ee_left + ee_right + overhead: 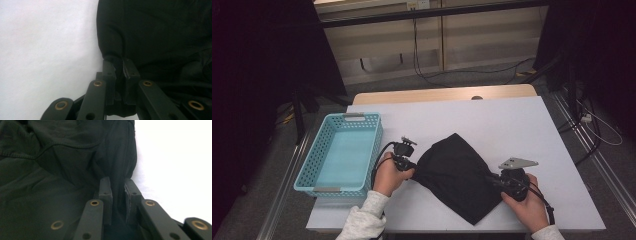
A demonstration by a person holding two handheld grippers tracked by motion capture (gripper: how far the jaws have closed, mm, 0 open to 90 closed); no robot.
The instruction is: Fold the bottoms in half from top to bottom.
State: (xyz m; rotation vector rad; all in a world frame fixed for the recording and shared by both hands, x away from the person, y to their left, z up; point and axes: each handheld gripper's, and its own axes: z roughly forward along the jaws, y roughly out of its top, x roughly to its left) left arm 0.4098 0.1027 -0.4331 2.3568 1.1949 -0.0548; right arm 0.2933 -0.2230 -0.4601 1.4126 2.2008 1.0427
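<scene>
Here the jaws of the left gripper (118, 65) stand nearly together, pinched on a gathered fold of the black cloth garment (160, 37); the fold rises from between the pads as a rounded bulge at the cloth's edge, with the bare white table (47, 50) beside it. The right gripper (117, 185) is likewise closed on the garment (55, 170): a bunched ridge of fabric runs down between its two pads, a stitched seam crosses the cloth further off, and the white tabletop (175, 157) lies just past the cloth's edge.

From the high view, the left gripper (408, 164) grips the garment (454, 175) at its left corner and the right gripper (492, 179) grips it at its right side, so the cloth lies between the two tools. The left hand (391, 175) and right hand (526, 206) come in from the bottom edge, each in a light grey sleeve (362, 220); a grey three-cornered plate (518, 163) sits atop the right gripper.

The garment rests in a rough diamond shape on the near middle of the table (512, 120), one point toward the front edge. A light blue plastic basket (307, 172) stands just beside the left hand, at the table's left edge, apart from the cloth.
</scene>
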